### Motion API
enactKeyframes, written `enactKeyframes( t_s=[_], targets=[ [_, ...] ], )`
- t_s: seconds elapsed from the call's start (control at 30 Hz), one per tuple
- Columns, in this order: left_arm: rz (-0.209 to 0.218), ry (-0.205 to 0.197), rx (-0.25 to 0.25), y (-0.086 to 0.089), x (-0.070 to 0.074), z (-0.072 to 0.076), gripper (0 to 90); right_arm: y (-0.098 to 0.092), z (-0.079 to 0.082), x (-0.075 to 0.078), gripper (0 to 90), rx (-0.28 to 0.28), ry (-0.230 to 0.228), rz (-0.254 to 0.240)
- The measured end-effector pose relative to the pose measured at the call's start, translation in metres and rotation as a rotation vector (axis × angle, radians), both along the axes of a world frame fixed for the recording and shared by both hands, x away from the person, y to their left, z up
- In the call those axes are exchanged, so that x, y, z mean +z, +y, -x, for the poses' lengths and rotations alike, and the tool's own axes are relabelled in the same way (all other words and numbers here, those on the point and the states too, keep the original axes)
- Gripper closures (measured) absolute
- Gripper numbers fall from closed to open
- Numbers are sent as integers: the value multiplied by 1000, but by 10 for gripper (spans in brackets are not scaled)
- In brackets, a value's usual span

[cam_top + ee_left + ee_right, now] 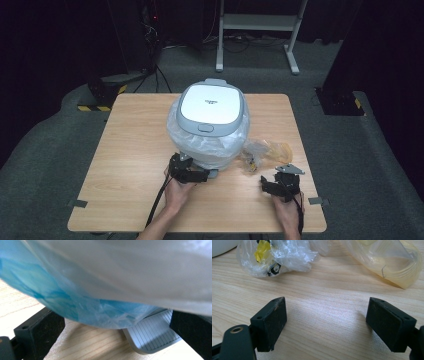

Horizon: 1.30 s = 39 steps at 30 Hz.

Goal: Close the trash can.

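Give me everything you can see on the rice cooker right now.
The rice cooker stands upright at mid-table, rounded, white with a grey lid rim and a latch button at the front, lid closed. Clear plastic wrap bunches around its lower body. The left gripper, fingers open, sits against its wrapped front base.

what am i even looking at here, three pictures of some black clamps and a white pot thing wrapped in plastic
A person sits at a wooden table and holds a two-jaw tool in each hand; there is no robot arm. The high view looks down from above. The other two come from cameras riding on each tool, looking along its black jaws. The left hand-held gripper is open, its jaws either side of the lower edge of the plastic-wrapped white cooker. The right hand-held gripper is open over bare wood and holds nothing. Ahead of it lie a crumpled clear bag with small parts and a yellowish bag.
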State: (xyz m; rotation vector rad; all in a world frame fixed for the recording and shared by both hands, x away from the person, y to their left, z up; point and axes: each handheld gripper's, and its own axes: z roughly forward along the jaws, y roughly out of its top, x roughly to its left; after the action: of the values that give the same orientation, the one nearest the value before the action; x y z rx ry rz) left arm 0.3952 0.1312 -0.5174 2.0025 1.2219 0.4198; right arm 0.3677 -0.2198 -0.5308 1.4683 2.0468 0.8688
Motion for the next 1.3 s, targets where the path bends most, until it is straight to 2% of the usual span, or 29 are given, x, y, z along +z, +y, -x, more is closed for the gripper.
enactKeyframes(
  t_s=[0.1, 0.4, 0.5, 0.9, 0.93, 0.97, 1.0, 1.03, 1.07, 1.13, 1.23, 1.27, 1.3],
  targets=[
    [31, -40, 23, -2, -4, 1, 1, 0, 0, 0, 167, 1, 0, 0],
    [40, -56, 19, -2, -6, 2, 3, 0, 0, 0, 167, 1, 0, 0],
    [74, -51, 20, -2, -8, 1, 3, 0, 0, 0, 167, 1, 0, 0],
    [41, -41, 11, -4, -12, -1, 4, 1, 0, 0, 168, -2, 4, -1],
    [11, -42, 16, -6, -12, -1, 4, 1, -1, 0, 168, 1, 4, -1],
    [11, -42, 16, -6, -12, -1, 5, 1, -1, 0, 168, 1, 4, -1],
    [-41, -31, -3, -5, -11, -1, 5, 1, -1, 0, 168, 1, 5, 0],
    [-41, -31, -3, -5, -11, -1, 6, 0, -1, 0, 168, 2, 4, 0],
    [-45, -14, -19, -3, -11, -2, 6, 1, -1, 0, 168, 1, 7, -4],
    [-57, -18, -18, -3, -11, -2, 7, 1, -1, 0, 169, 0, 9, -6],
    [-50, -27, -6, -4, -11, -2, 8, 1, 0, 0, 195, 2, 4, -6],
    [-55, -17, -18, -3, -11, -2, 8, -1, 2, 0, 269, 4, -10, -7],
    [-52, -17, -17, -3, -11, -2, 8, -3, 4, 1, 281, -1, -13, -14]
  ],
)
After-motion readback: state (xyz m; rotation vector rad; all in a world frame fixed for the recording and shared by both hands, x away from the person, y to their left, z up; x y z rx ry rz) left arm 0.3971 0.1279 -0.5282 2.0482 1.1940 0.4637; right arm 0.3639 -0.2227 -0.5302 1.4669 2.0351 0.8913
